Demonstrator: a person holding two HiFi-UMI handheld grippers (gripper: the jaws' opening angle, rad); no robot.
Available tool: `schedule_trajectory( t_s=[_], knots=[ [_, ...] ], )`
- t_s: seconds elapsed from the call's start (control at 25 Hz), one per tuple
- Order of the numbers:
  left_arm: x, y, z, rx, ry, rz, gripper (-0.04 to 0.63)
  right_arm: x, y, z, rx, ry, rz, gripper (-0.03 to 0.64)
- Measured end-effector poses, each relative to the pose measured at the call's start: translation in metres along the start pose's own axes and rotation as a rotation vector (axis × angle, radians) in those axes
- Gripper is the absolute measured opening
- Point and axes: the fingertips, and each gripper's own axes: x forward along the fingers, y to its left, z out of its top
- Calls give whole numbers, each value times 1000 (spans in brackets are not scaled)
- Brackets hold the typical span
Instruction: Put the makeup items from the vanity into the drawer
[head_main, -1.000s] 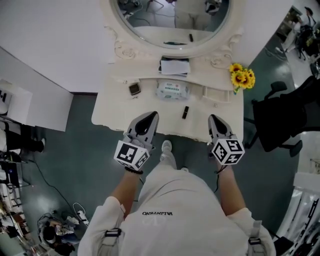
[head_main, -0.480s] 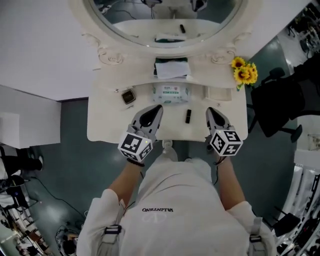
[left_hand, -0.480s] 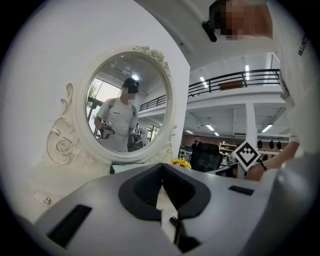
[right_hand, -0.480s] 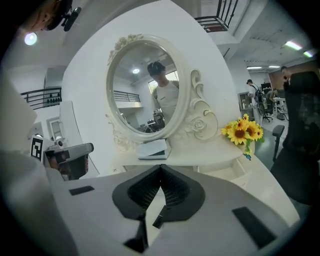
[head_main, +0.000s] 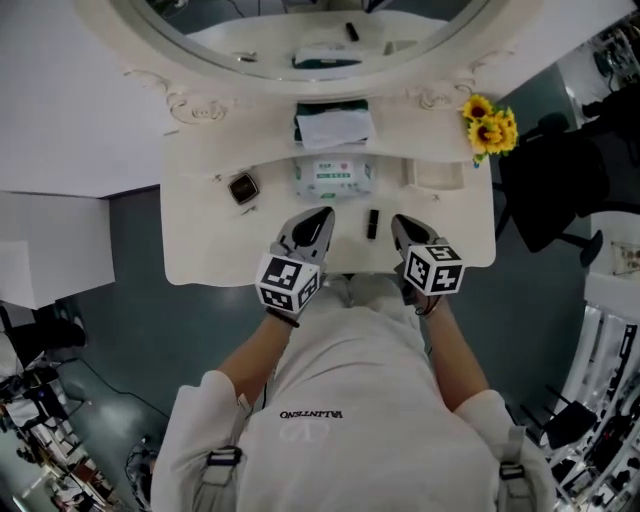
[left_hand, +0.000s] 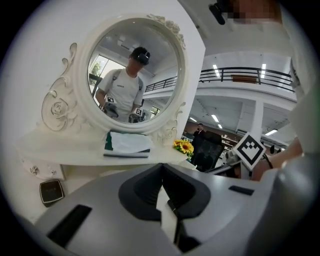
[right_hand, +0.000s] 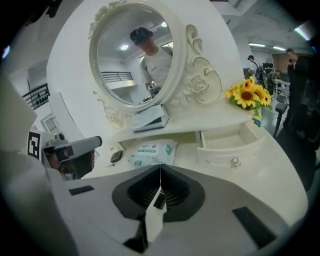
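Mirror (head_main: 300, 25) cut off at top edge, small black item (head_main: 372, 223) unidentifiable

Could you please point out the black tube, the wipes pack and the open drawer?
black tube (head_main: 372, 223), head view, mid-body.
wipes pack (head_main: 333, 177), head view, its printed top.
open drawer (head_main: 437, 175), head view, its bare floor.

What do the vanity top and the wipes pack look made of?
Vanity top: probably painted wood or moulded resin, cream satin finish; even colour, carved rose scrolls. Wipes pack: soft plastic film, slightly glossy; pillowy shape, printed label.
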Motion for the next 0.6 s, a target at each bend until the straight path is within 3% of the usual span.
schedule_trajectory(
  t_s=[0.08,0.16,0.24,0.6],
  knots=[
    [5,0,-14,-19,44,20,2,7,-1,-8,4,47,0,49],
    [8,1,-23,-48,67,34,2,15,1,-16,18,98,29,185],
    [12,0,-27,-70,79,36,2,21,5,-20,19,137,58,261],
    [23,-1,-45,-84,145,88,2,42,6,-48,20,290,69,459]
  ],
)
